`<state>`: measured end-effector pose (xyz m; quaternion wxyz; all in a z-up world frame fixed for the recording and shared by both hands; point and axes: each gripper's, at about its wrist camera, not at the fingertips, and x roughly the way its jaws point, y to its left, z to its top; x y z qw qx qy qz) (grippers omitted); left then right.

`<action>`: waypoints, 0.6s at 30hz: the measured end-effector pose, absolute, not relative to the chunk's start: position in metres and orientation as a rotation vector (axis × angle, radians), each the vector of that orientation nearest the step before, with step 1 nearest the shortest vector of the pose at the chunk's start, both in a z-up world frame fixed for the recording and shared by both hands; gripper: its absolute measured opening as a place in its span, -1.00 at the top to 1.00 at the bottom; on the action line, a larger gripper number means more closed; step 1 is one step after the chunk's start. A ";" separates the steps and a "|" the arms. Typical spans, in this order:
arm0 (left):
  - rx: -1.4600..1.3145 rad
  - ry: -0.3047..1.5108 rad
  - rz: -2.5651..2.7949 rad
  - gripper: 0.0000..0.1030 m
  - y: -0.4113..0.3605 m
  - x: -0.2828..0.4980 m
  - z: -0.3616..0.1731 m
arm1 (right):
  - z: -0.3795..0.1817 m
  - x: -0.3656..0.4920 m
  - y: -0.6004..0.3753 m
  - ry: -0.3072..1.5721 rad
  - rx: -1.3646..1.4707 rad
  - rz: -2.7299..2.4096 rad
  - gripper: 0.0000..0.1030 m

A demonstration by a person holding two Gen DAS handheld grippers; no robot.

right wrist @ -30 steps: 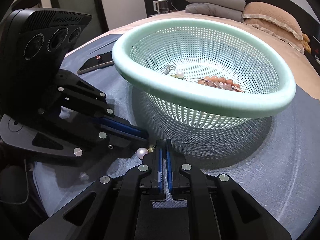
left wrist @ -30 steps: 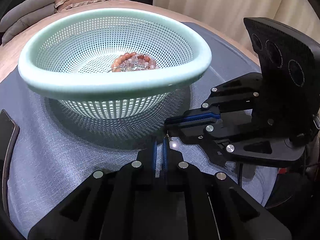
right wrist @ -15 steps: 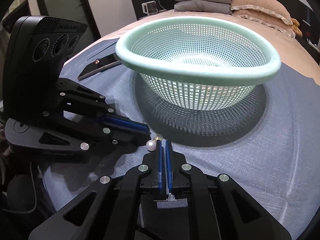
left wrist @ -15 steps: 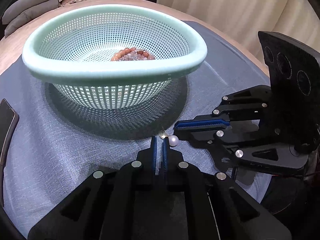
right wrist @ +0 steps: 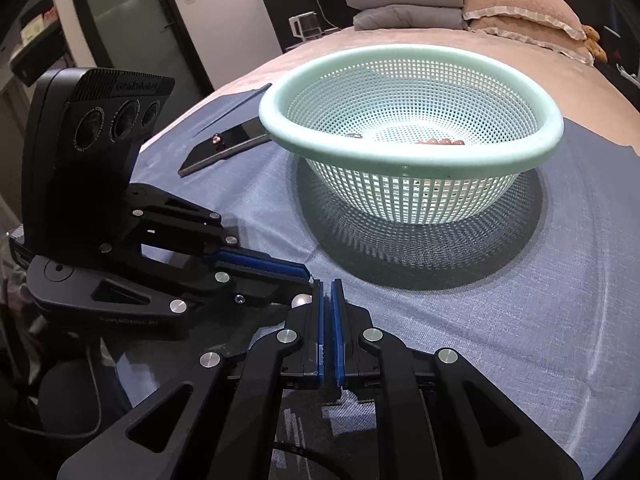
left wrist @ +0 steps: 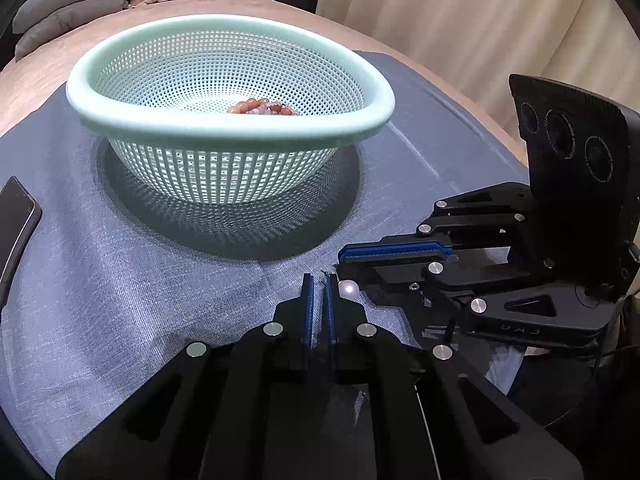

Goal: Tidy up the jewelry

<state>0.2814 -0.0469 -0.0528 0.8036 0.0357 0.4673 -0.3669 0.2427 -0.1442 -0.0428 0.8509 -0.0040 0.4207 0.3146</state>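
Blue cloth [left wrist: 120, 280]; both tools, left [left wrist: 319, 280] and right [right wrist: 327, 286], pressed together beside pearl [left wrist: 348, 289]; no legible writing.

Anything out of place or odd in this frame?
Yes: a small bead sits on the dark phone beside the basket, not inside it with the beaded bracelet.

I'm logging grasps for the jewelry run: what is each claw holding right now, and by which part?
A pearl earring sits between both claw tips. The left claw and right claw look shut at its small metal fitting, but which one grips it cannot be told.
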 end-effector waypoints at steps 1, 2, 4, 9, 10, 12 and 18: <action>0.065 0.998 -0.787 0.89 -0.046 0.282 -0.052 | -0.042 0.243 -0.145 0.883 -0.005 0.666 0.89; 0.049 0.999 -0.794 0.89 -0.045 0.285 -0.050 | -0.041 0.243 -0.145 0.883 -0.003 0.667 0.89; 0.032 0.995 -0.801 0.89 -0.045 0.284 -0.047 | -0.041 0.243 -0.144 0.882 -0.001 0.668 0.89; 0.058 0.996 -0.774 0.89 -0.044 0.279 -0.044 | -0.039 0.240 -0.146 0.873 -0.020 0.650 0.89; 0.060 0.999 -0.773 0.89 -0.042 0.280 -0.044 | -0.040 0.238 -0.150 0.872 -0.015 0.644 0.88; 0.065 1.004 -0.795 0.66 -0.041 0.277 -0.044 | -0.040 0.234 -0.154 0.874 0.002 0.649 0.88; 0.115 0.960 -0.830 0.13 -0.034 0.265 -0.039 | -0.044 0.224 -0.156 0.883 -0.042 0.662 0.87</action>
